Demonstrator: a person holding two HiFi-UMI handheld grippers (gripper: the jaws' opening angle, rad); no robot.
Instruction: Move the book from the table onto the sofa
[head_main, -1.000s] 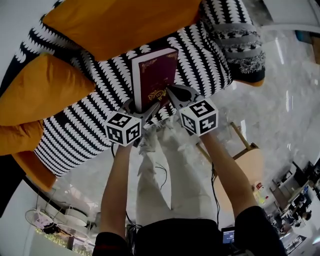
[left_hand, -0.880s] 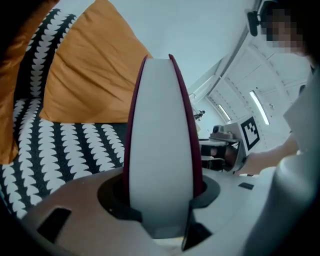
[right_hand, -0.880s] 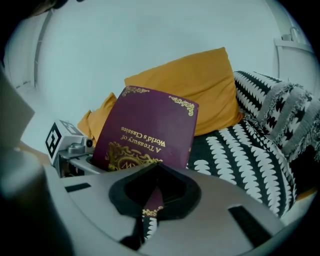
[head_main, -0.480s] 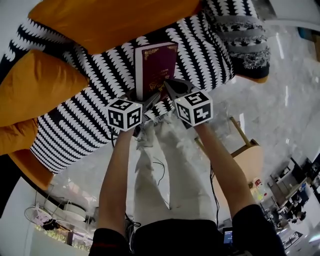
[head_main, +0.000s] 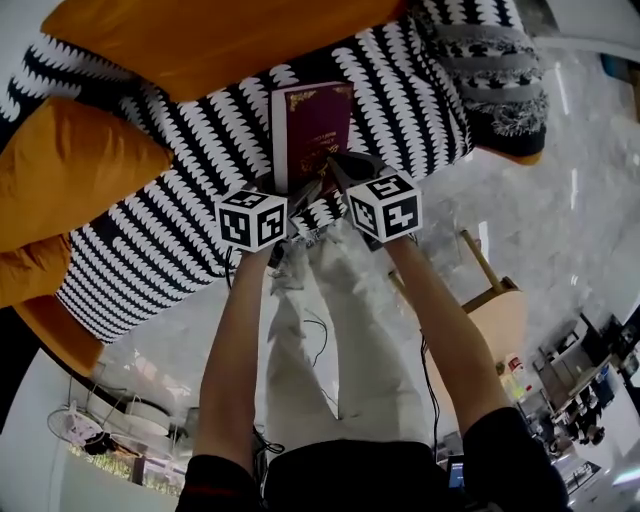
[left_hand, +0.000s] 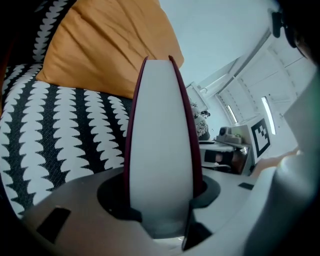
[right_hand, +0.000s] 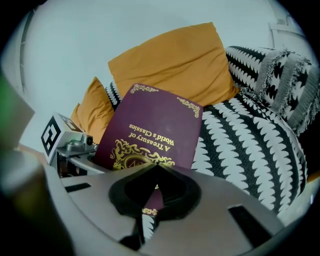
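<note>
Sofa (head_main: 170, 235) upholstery in black and white fills the upper part of the head view, with one orange back cushion (head_main: 220, 40) along its rear edge, another orange cushion (head_main: 70, 170) at its left end and a fringed patterned pillow (head_main: 490, 80) at its right end. Bare seat lies open on both sides of the book (head_main: 312, 125), and the back cushion sits just beyond the book's far edge. The maroon book, gilt cover up, hangs over the seat near the sofa's front edge, about midway along it; whether it touches the fabric cannot be told. Both forearms reach forward side by side, angled downward, over the pale floor (head_main: 560, 230) in front of the sofa. The left hand-held gripper (head_main: 297, 195) clamps the book's near left corner, jaws set across the page block from cover to cover. The right hand-held gripper (head_main: 337, 168) pinches the near right edge, jaws almost together on the cover.
</note>
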